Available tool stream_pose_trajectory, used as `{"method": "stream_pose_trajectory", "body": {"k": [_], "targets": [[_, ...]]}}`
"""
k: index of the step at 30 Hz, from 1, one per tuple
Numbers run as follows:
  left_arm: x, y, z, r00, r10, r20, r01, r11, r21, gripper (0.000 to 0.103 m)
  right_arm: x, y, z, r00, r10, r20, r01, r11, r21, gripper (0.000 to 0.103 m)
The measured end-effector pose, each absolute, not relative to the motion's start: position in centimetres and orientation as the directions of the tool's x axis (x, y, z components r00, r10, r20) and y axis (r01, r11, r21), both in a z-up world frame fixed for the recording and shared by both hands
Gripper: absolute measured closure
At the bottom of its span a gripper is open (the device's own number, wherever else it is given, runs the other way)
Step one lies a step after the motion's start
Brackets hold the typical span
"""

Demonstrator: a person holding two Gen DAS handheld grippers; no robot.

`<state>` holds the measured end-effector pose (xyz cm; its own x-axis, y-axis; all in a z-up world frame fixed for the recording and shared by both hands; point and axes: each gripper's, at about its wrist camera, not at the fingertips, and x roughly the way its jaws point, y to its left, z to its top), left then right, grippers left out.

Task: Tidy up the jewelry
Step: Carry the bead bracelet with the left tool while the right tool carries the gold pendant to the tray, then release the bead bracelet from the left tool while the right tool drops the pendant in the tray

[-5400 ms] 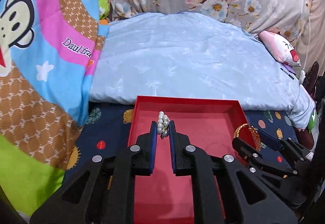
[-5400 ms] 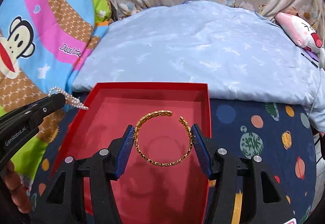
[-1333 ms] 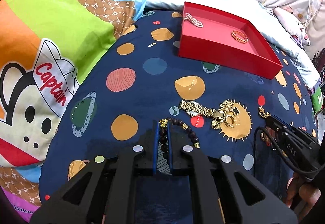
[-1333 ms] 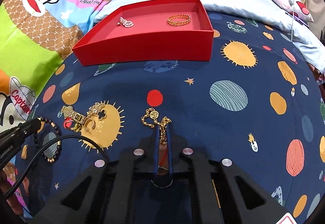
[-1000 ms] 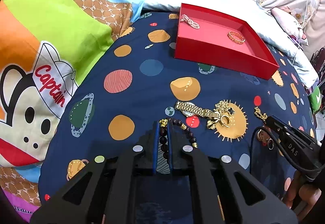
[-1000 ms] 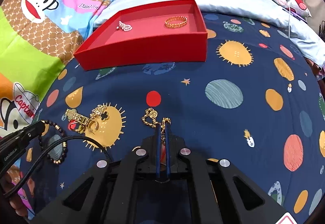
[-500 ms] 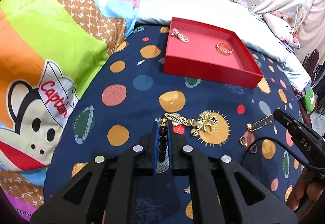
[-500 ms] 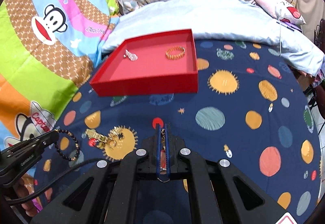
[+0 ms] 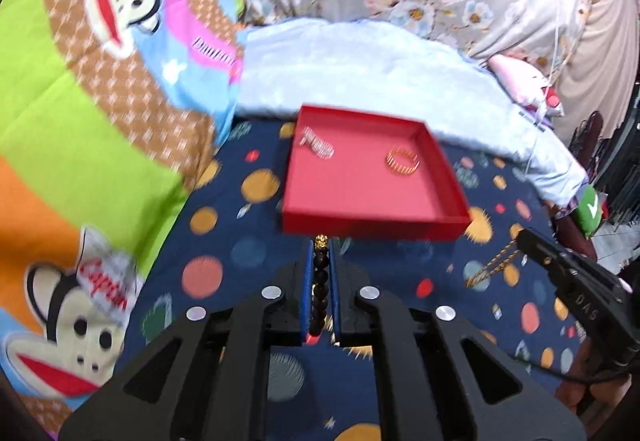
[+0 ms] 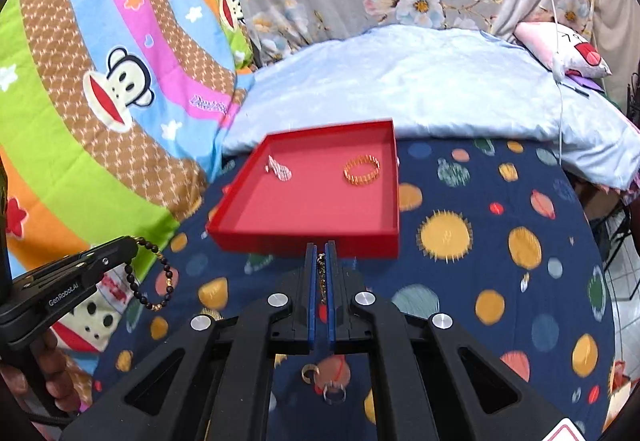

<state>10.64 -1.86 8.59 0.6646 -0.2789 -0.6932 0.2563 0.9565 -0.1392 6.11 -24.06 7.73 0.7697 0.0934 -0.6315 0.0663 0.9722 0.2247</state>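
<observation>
Left claw point(image 9: 320, 269): shut on the bead bracelet point(image 9: 321, 281); in the right wrist view the bracelet hangs as a loop from the claw tip at lower left, clear of the bed.
Right claw point(image 10: 320, 269): pinched tight on the gold chain point(image 10: 320, 275), which runs lengthwise between the pads; in the left wrist view the chain dangles from this claw at right.
Tray point(image 9: 372, 227): red, open, at frame centre in both views, directly ahead of and above each claw tip; near wall faces the claws.
Tray contents: pearl piece point(image 9: 318, 142) at upper left of the floor, gold bangle point(image 9: 402, 160) at upper right.
Key relation: both claws lie just short of the tray's near wall, left claw toward its left half, right claw toward its middle; neither clearly nearer.
Bed point(image 10: 500, 281): navy planet sheet under the tray.
</observation>
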Motion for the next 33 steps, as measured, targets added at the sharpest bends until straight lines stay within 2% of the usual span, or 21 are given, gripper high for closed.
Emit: {"method": "stream_pose_trajectory", "body": {"k": [7, 13, 26, 33], "targets": [[15.0, -4.4, 12.6, 0.709, -0.321, -0.628, 0.306, 0.942, -0.136, 0.096, 10.2, -25.3, 10.2, 0.801, 0.099, -0.591, 0.052, 0.971, 0.233, 0.1], [19.0, -6.6, 13.9, 0.733, -0.321, -0.599, 0.323, 0.94, -0.108, 0.096, 14.5, -25.8, 10.0, 0.794, 0.095, -0.6, 0.049, 0.975, 0.219, 0.1], [26.5, -10.5, 7.3, 0.646, -0.29, -0.706, 0.313, 0.944, -0.101, 0.096, 21.2, -26.7, 4.5, 0.712, 0.137, -0.689, 0.07, 0.962, 0.263, 0.1], [28.1, -10.5, 5.7, 0.637, -0.263, -0.725, 0.293, 0.952, -0.088, 0.096, 22.7, -26.5, 2.8, 0.689, 0.12, -0.715, 0.085, 0.966, 0.244, 0.1]]}}
